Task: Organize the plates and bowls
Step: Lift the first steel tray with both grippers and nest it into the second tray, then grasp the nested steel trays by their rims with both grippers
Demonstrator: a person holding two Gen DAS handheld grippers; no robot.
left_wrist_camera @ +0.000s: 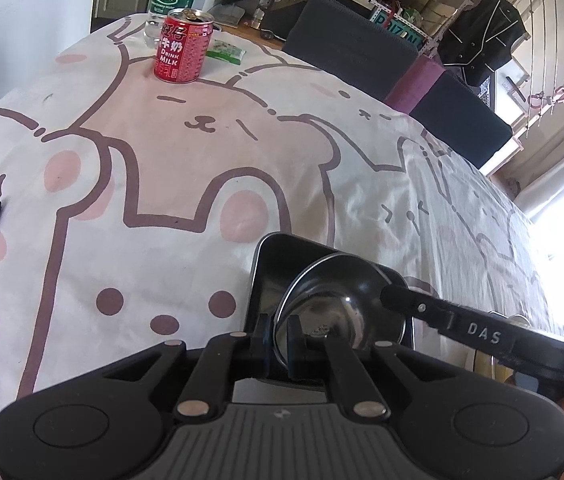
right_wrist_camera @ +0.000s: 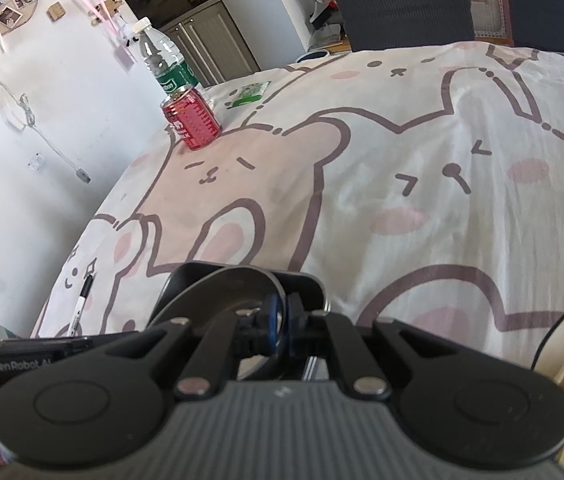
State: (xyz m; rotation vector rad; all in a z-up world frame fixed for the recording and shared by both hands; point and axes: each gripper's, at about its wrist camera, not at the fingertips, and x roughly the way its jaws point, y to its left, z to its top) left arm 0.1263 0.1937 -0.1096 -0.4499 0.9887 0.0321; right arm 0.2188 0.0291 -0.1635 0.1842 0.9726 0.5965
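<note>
The bowl (left_wrist_camera: pixel 338 300) sits in a square plate (left_wrist_camera: pixel 282 256) on the surface (left_wrist_camera: pixel 162 200), its rim clamped by both the left gripper (left_wrist_camera: pixel 278 340) and right gripper (right_wrist_camera: pixel 280 320). The stack seems made; only setting it down remains, probably.

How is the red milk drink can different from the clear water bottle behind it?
The red milk drink can is short, opaque and printed all over; the clear plastic water bottle is taller and see-through with a green label. The can's top is open, while the bottle wears a white cap. Both stand upright, close together, on the bear-print cloth.
</note>
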